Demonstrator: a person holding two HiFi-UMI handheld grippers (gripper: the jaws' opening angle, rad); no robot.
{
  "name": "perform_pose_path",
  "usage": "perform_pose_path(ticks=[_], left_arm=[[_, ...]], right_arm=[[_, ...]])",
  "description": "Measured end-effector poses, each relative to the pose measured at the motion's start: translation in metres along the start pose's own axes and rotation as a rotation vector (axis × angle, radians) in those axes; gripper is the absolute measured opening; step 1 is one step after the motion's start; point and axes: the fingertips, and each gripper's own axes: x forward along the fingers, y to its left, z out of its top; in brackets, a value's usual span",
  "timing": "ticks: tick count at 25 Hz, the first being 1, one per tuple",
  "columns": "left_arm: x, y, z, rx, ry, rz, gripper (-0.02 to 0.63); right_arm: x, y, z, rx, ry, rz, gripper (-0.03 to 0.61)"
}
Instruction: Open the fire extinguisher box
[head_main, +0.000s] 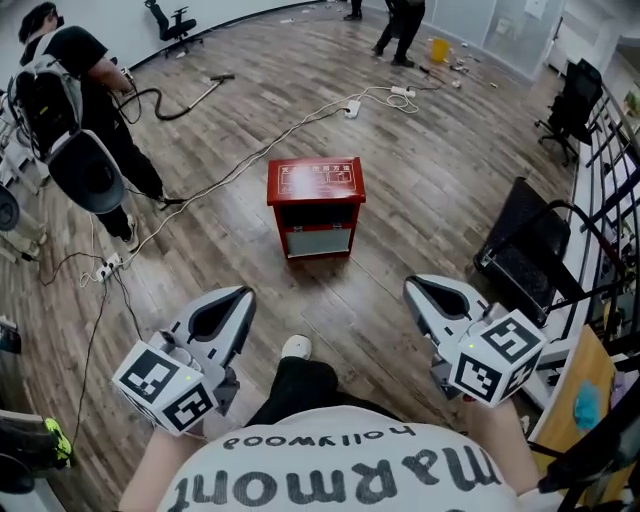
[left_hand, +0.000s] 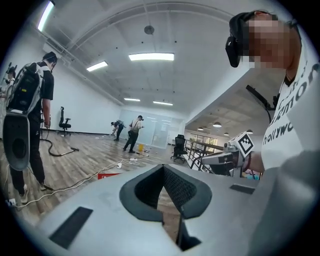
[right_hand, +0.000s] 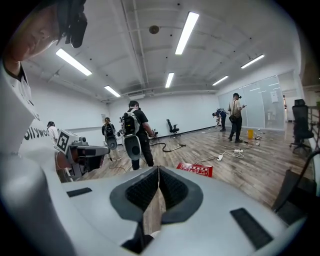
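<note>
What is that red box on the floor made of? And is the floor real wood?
The red box looks like painted sheet metal: flat thin walls, sharp straight edges and an even, slightly shiny red coat. Its pale front panel could be glass or plastic; I can't tell which. The floor shows wood-grain planks with a dull sheen, so it is wood or wood-look laminate.

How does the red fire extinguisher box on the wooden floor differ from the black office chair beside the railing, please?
Colour: the red fire extinguisher box carries white print on top; the black office chair is all dark. Shape: the box is a squat cabinet; the chair has a backrest. Place: the box stands alone mid-floor; the chair sits by the railing. Both stand upright on the wooden floor.
</note>
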Motion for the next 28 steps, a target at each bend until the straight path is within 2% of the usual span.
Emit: perform_pose_path(ticks=[8, 14, 20, 28], left_arm=[[0.040, 0.040, 0.001, -0.035, 0.041, -0.048, 0.006], [0.084, 0.074, 0.012, -0.065, 0.063, -0.096, 0.006], [0.113, 0.103, 0.031, -0.037, 0.089, -0.137, 0.006], [0.141, 0.146, 0.048, 0.026, 0.125, -0.191, 0.006]], right_arm=[[0.034, -0.033, 0.005, 0.046, 0.047, -0.066, 0.011], [0.068, -0.053, 0.020, 0.036, 0.073, -0.101, 0.011], [0.099, -0.073, 0.038, 0.079, 0.079, -0.120, 0.009], [0.145, -0.088, 0.066, 0.068, 0.078, -0.154, 0.011]])
